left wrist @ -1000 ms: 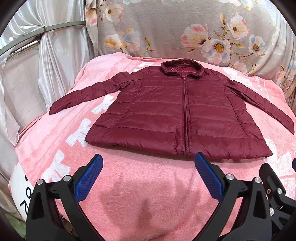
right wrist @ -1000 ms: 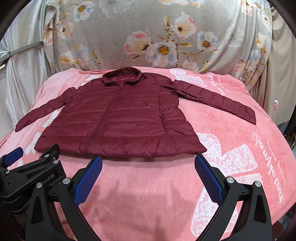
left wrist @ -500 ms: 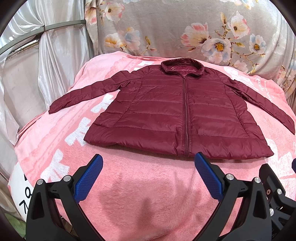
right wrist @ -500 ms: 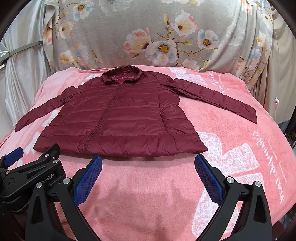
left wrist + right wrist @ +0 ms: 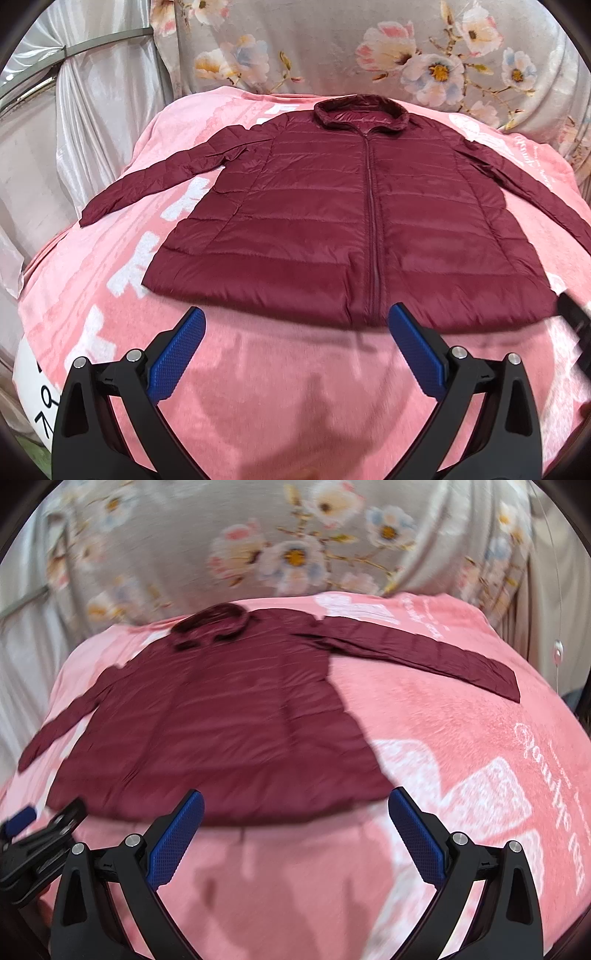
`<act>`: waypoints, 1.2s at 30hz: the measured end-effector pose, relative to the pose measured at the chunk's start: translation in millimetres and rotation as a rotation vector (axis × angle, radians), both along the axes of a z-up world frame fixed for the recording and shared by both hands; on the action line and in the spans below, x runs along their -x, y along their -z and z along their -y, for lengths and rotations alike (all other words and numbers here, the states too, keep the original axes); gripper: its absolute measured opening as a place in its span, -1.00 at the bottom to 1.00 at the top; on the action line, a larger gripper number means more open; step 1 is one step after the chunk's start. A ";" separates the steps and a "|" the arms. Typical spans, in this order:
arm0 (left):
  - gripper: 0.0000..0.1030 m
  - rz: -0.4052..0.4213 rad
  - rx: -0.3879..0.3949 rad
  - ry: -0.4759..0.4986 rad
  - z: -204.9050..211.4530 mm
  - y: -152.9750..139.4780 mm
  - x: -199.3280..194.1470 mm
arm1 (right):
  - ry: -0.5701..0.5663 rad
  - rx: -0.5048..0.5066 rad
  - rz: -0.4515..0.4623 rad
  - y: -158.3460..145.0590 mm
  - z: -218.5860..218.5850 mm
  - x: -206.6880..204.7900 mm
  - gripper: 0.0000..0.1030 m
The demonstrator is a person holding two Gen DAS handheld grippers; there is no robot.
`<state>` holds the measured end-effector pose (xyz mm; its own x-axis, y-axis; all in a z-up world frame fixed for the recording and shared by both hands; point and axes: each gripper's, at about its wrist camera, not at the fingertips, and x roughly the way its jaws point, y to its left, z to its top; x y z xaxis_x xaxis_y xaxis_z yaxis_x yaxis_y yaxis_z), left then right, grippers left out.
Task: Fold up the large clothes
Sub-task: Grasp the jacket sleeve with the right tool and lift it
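Observation:
A maroon quilted jacket (image 5: pixel 354 229) lies flat and zipped on a pink blanket (image 5: pixel 288 387), collar at the far side, both sleeves spread outward. It also shows in the right wrist view (image 5: pixel 229 731), blurred, with its right sleeve (image 5: pixel 436 657) stretched out. My left gripper (image 5: pixel 295 325) is open and empty, just short of the hem near the zipper. My right gripper (image 5: pixel 295 808) is open and empty at the hem's right part. The left gripper also shows at the right wrist view's left edge (image 5: pixel 33 834).
A floral grey cloth (image 5: pixel 369 48) hangs behind the bed. White curtains (image 5: pixel 74 122) and a metal rail (image 5: pixel 74 44) stand at the left. The pink blanket (image 5: pixel 480 775) has bare room right of the jacket; its edges drop off at both sides.
Both grippers have moved forward toward the jacket's hem, which now looks larger and closer. The right wrist view has swung and is blurred. Both grippers stay open.

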<state>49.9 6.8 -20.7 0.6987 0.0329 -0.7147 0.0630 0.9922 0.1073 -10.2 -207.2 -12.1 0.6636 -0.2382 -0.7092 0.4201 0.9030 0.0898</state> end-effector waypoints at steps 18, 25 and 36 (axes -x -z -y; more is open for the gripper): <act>0.89 0.014 -0.011 -0.058 6.0 14.5 -108.5 | 0.607 -0.285 0.071 52.2 314.9 -36.8 0.90; 0.89 0.004 -0.025 -0.055 7.7 17.9 -136.6 | 0.710 -0.270 0.083 66.5 364.7 -43.6 0.81; 0.89 -0.014 -0.035 -0.099 -8.7 27.7 -167.1 | 0.672 -0.121 0.115 36.7 366.4 -102.7 -0.87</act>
<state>217.0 15.5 -48.4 0.6807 0.1258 -0.7217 -0.0329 0.9894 0.1414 92.5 -573.5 -48.9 0.4726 -0.5473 -0.6907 0.8666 0.4311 0.2514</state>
